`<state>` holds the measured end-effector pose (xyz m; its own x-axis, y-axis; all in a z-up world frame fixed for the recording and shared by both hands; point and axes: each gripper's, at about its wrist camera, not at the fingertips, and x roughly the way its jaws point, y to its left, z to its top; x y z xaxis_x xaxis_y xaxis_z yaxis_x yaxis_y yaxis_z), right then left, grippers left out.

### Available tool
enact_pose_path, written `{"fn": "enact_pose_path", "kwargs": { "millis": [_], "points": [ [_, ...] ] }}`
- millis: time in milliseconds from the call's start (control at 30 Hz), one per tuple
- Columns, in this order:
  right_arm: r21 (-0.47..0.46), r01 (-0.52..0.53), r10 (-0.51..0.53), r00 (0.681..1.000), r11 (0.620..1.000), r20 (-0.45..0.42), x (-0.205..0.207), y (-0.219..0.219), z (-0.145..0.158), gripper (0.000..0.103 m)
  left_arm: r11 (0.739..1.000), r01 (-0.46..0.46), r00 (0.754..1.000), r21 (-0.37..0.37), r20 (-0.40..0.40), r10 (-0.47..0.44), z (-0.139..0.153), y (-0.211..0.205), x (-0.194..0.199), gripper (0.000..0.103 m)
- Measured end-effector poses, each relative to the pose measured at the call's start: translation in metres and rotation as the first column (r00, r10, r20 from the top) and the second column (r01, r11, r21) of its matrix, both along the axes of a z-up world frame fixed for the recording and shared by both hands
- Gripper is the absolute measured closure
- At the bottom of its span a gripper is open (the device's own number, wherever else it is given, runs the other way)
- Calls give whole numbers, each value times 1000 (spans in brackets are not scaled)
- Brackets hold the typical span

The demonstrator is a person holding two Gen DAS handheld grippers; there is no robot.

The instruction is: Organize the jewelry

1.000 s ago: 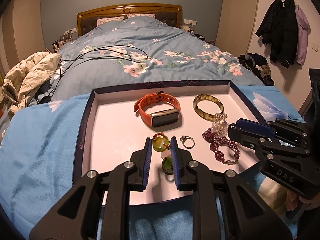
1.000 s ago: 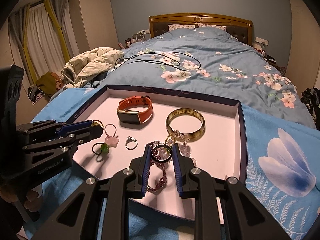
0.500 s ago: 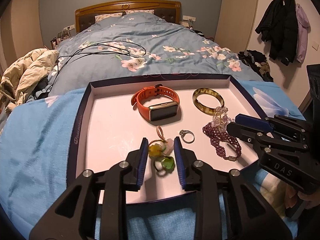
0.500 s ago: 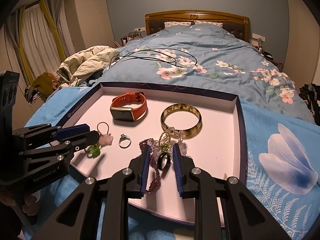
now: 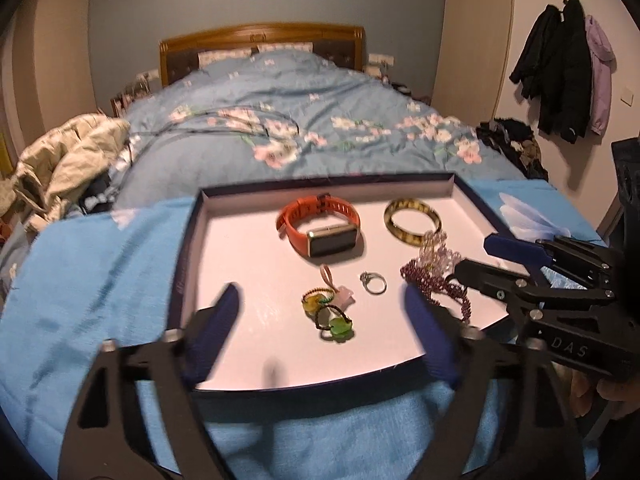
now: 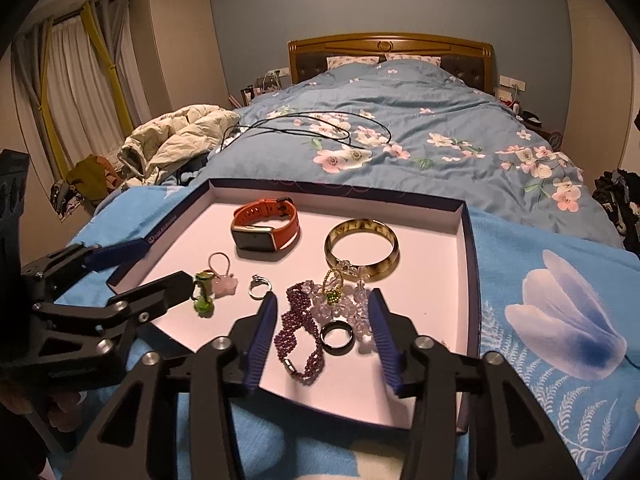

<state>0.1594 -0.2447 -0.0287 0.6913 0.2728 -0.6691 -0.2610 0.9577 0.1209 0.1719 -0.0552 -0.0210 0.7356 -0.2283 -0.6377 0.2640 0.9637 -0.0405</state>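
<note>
Both tongs stand spread with nothing pinched, their jaws having just opened. The left tongs (image 5: 320,336) straddle the green charms (image 5: 328,312) near the front edge of the tray (image 6: 471,240). The right tongs (image 6: 324,336) bracket the purple bead bracelet (image 6: 298,332) and the black ring (image 6: 338,337) by the tray's front right corner.

The tray sits on a soft blue blanket (image 6: 560,300) at the foot of the bed, so a push from either tongs could tip it and slide everything together.

The orange watch (image 6: 266,228) and the amber bangle (image 6: 362,250) lie apart toward the back edge and look safe.

The clear beads (image 6: 344,300) touch the bangle and the purple bracelet; lifting one may drag the others.

The silver ring (image 6: 260,286) and black ring are small enough to slip or roll from a careless pinch.
</note>
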Motion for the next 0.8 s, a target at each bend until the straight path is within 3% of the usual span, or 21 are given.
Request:
{"fn": "enact_pose_path", "kwargs": {
  "millis": [167,300,433,567,800],
  "points": [
    [8,9,-9,1000,1000,29,-17,-1,7,39,1000,-11,998,-12,62,11,13,5,-20,5],
    [7,21,-21,998,1000,51,-30,-1,10,23,999,-31,995,-16,98,32,21,11,-35,5],
    [-4,48,-47,995,999,84,-47,-3,15,18,997,-68,991,-36,109,72,27,21,-45,5],
    [-3,76,-74,984,997,164,-71,-2,26,7,994,-97,987,-56,126,103,31,32,-61,5],
    [14,78,-79,972,997,222,-107,1,38,7,990,-139,973,-24,183,141,40,39,-93,5]
  ]
}}
